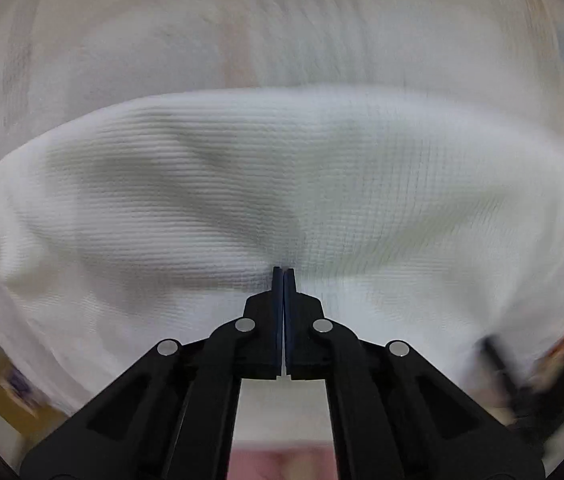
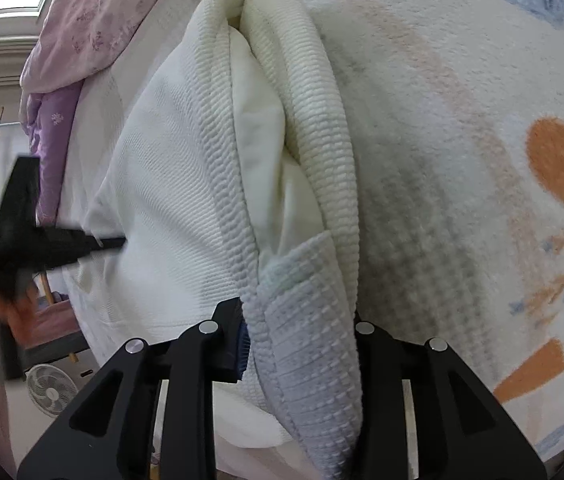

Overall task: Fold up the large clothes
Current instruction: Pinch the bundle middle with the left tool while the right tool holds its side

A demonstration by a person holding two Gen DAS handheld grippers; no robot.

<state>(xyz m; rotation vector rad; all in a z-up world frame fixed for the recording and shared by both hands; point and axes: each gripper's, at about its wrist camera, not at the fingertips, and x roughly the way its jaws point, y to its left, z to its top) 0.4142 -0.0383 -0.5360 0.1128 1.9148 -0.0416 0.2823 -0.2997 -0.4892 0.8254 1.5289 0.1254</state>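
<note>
Left gripper (image 1: 283,270) fingers pressed together on white waffle-knit garment (image 1: 266,184); right gripper (image 2: 300,320) pinching its thick ribbed hem (image 2: 314,344). Draped over patterned blanket (image 2: 482,128). Soft, floppy, bulky; best gripped at edges.

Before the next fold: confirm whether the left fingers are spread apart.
No: the left gripper fingers are pressed together, tips against the white garment.

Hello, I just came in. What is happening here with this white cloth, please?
A person holding a gripper in each hand is folding a large white textured garment on a patterned blanket. The right gripper has a ribbed edge of the garment between its fingers, and the jaws stand partly apart around the thick fabric. The left gripper is shut, with its tips against the cloth; whether it pinches any fabric cannot be told.
</note>
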